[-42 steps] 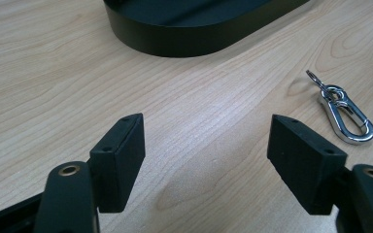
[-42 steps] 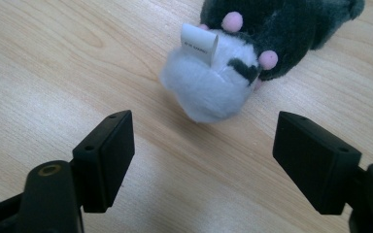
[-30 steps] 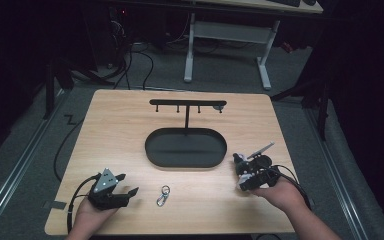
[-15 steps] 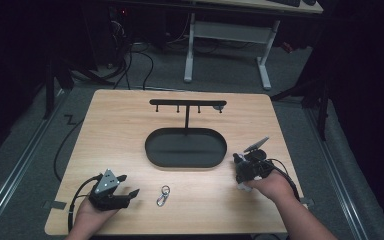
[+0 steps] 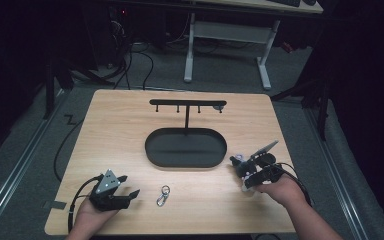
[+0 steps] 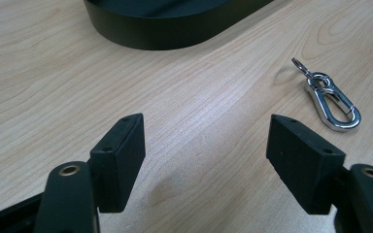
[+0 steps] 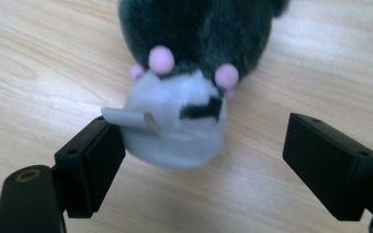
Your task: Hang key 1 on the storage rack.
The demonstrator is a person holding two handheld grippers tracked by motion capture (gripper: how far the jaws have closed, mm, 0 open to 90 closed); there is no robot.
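The right gripper (image 7: 204, 150) has its jaws wide apart, and a small plush toy (image 7: 189, 73) lies between them on the wooden counter (image 7: 39, 53). The toy is fluffy. It has a dark, almost black furry part farther off and a pale grey-white part close to the gripper. It has little pink pom-poms, a black mark on the pale part, and a small grey tag near one jaw. In the high view, the toy (image 5: 238, 162) lies to the right of the black oval tray (image 5: 152, 150).

The left gripper (image 6: 204, 160) is wide apart too, over bare wood. A silver key clip (image 6: 330, 99) lies near it.
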